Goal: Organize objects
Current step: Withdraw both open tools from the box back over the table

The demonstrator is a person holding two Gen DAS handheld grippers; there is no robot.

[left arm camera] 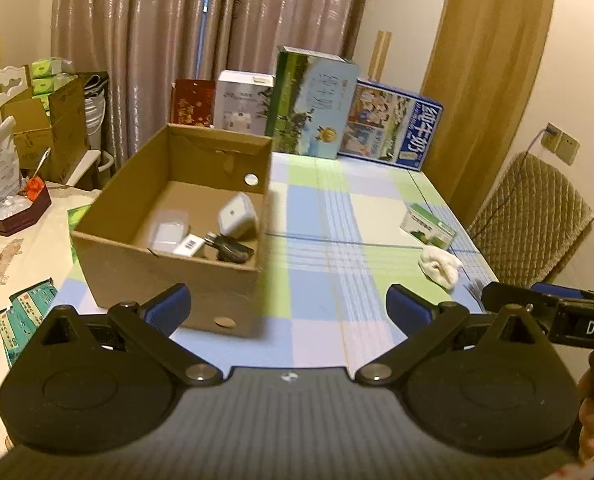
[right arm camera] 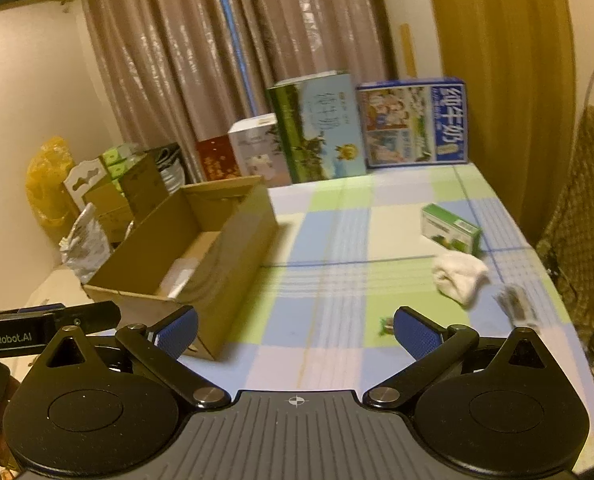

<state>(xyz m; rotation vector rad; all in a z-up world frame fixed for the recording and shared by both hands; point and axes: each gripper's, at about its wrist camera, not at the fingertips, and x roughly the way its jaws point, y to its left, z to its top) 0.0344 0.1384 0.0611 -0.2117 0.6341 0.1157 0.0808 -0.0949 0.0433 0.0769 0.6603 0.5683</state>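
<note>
Both grippers hover spread and empty: left gripper (left arm camera: 287, 312), right gripper (right arm camera: 295, 334). Nearest right lies a white cloth (right arm camera: 459, 276), soft and light; pinch a raised fold. Beyond it the green carton (right arm camera: 451, 232) looks light, stiff; grip its sides. The box (left arm camera: 169, 216) sits left, path clear.

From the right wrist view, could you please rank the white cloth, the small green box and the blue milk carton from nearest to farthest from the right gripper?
1. White cloth, right, nearest the right gripper.
2. Small green box, right, just behind the cloth.
3. Blue milk carton, far table edge.
</note>
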